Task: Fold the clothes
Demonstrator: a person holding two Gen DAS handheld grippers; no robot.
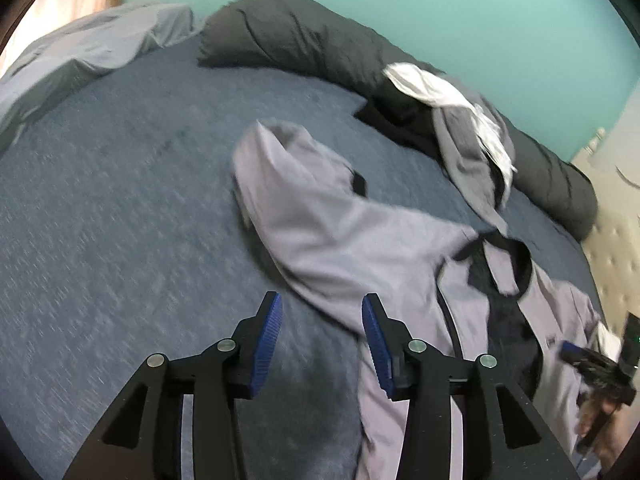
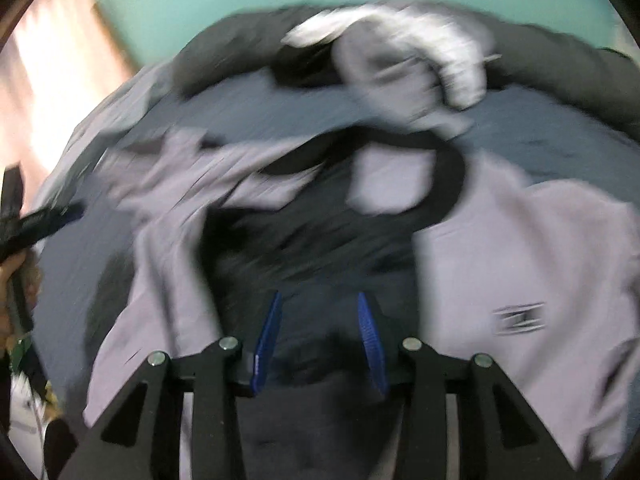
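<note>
- A blue-covered bed (image 1: 120,220) is spreading out ahead of and to the left of the left gripper (image 1: 322,312), giving that side wide bare room up to the grey pillows (image 1: 92,52) at the far left edge.
- A dark rolled duvet (image 1: 304,36) is lying along the far side of the bed against the teal wall (image 1: 440,8), closing off the space beyond both grippers.
- A lilac hoodie (image 1: 340,232) with black lining is lying crumpled just ahead and to the right of the left gripper, its near hem passing under the right-hand finger; in the blurred right wrist view its open front is sitting directly ahead of the right gripper (image 2: 318,312).
- A small heap of grey and white clothes (image 1: 472,136) is resting on the duvet, well beyond the hoodie.
- Both grippers are standing partly open, blue pads apart, nothing clamped between them.
</note>
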